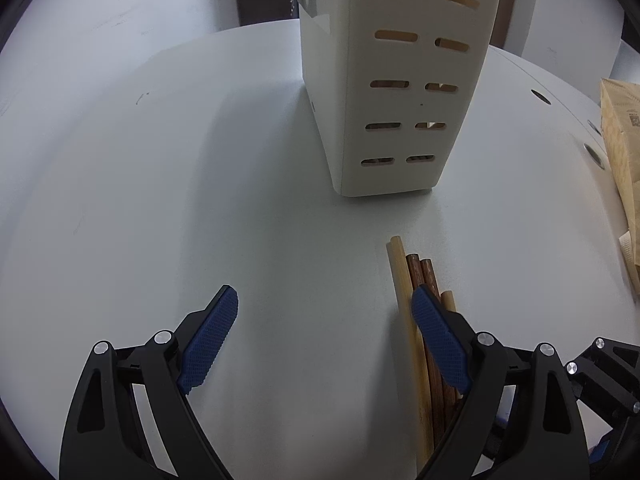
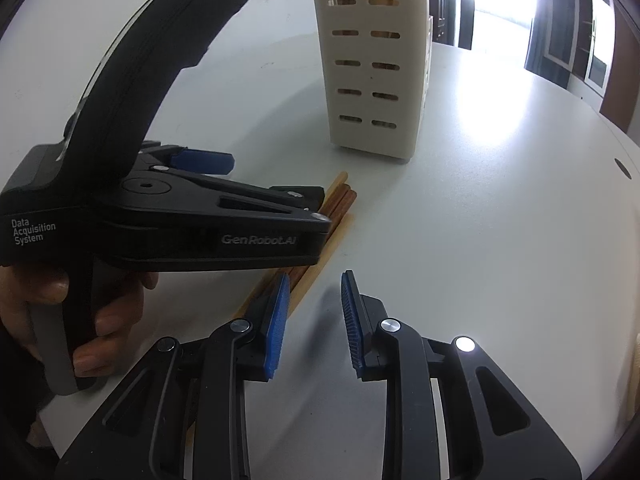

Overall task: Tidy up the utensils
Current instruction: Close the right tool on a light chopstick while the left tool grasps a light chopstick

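Observation:
A bundle of brown and pale chopsticks [image 1: 414, 276] lies on the white table, in front of a tall cream slotted utensil holder [image 1: 394, 100] with sticks showing through its slots. My left gripper [image 1: 324, 300] is open wide; its right pad rests over the bundle and its left pad is over bare table. In the right wrist view the chopsticks [image 2: 340, 200] run under the left gripper's body [image 2: 172, 220] towards my right gripper [image 2: 314, 290]. Its jaws stand narrow but open, with only table between them. The bundle's near end is just left of its left finger. The holder [image 2: 372, 60] stands behind.
A hand [image 2: 104, 320] holds the left gripper's handle. A brown paper package [image 1: 620, 140] lies at the table's right edge, near round holes [image 1: 541, 96] in the tabletop. Bright window glare [image 2: 500, 112] falls on the table's right side.

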